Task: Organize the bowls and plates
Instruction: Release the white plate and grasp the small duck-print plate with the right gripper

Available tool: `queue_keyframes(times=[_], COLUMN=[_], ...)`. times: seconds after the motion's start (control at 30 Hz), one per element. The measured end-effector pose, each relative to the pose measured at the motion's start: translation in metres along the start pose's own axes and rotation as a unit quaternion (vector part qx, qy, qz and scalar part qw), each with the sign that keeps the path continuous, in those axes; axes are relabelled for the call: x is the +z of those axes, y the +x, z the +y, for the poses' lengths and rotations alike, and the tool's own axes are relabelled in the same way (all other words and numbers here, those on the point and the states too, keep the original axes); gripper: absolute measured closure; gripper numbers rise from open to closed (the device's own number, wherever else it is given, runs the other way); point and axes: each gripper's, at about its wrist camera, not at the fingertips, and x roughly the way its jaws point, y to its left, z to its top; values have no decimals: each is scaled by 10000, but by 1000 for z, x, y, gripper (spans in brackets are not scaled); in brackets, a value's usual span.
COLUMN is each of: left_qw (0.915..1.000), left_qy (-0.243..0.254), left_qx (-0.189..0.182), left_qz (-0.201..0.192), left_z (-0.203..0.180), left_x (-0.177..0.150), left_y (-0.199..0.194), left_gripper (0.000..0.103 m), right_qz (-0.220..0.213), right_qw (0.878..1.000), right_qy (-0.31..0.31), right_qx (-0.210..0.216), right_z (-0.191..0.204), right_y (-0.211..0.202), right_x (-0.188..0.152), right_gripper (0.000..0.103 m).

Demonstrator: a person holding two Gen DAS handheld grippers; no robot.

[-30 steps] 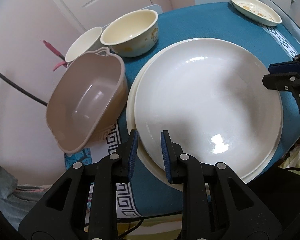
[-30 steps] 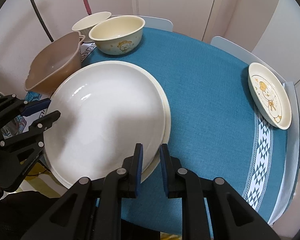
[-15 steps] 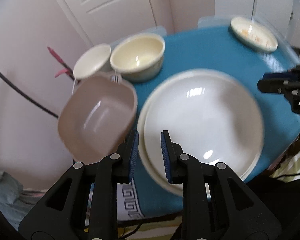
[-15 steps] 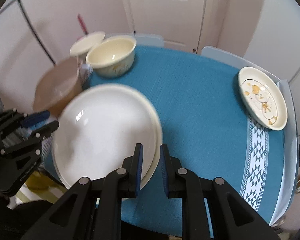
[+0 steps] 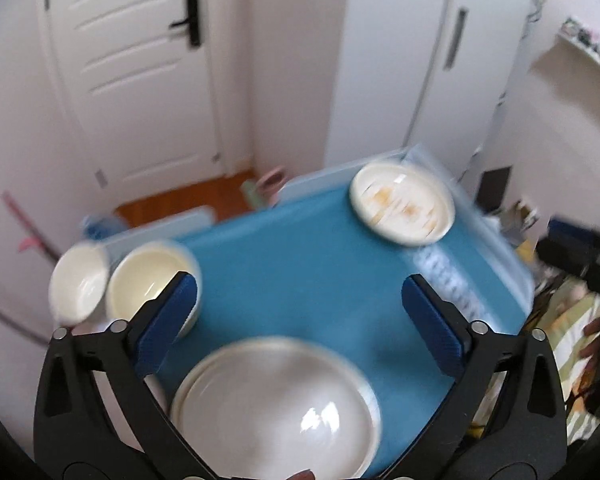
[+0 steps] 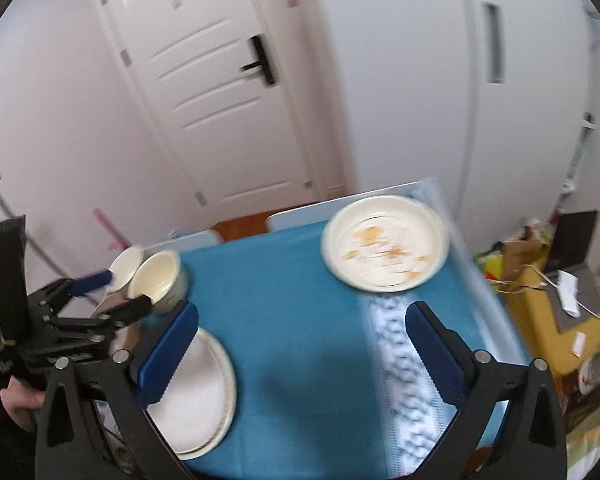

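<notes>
1. No readable text, label, brand, number or sign anywhere in either wrist view.
2. Orange markings on the small plate (image 6: 384, 250) beyond the right gripper's tips: a blurred picture, not lettering.
3. Faint pale marks on the left gripper (image 6: 112, 292), off to the side: too smeared to read.

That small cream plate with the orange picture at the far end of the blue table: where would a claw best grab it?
Probably by its raised rim. The small cream plate with the orange picture lies flat on the blue tablecloth, so only the edge offers something to pinch. The right claw, open and empty, faces it; coming in low at the near rim, one finger over and one under, looks best.
</notes>
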Motion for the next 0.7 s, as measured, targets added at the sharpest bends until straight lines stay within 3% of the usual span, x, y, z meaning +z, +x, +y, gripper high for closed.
queue_keyframes(times=[0.23, 0.37, 0.5, 0.6, 0.7], left_qw=[9961, 9905, 9799, 9743, 9731], left_qy=[292, 332, 140, -44, -45], left_qx=[-638, -983, -1343, -1530, -1469], left_qz=[529, 902, 1465, 1655, 1773], left_z=[-33, -44, -47, -47, -51], left_x=[54, 77, 87, 88, 90], left_y=[74, 128, 190, 226, 254], left_gripper=[1, 1, 1, 1, 4], right_qz=[43, 500, 478, 717, 795], right_qw=[9989, 9958, 9915, 9850, 9782], right_qy=[447, 758, 1167, 1566, 1921], right_qx=[-128, -72, -331, -139, 1], right_z=[-46, -72, -101, -124, -142], right_y=[12, 42, 81, 116, 138], right_x=[7, 17, 19, 18, 15], right_gripper=[0, 0, 0, 0, 0])
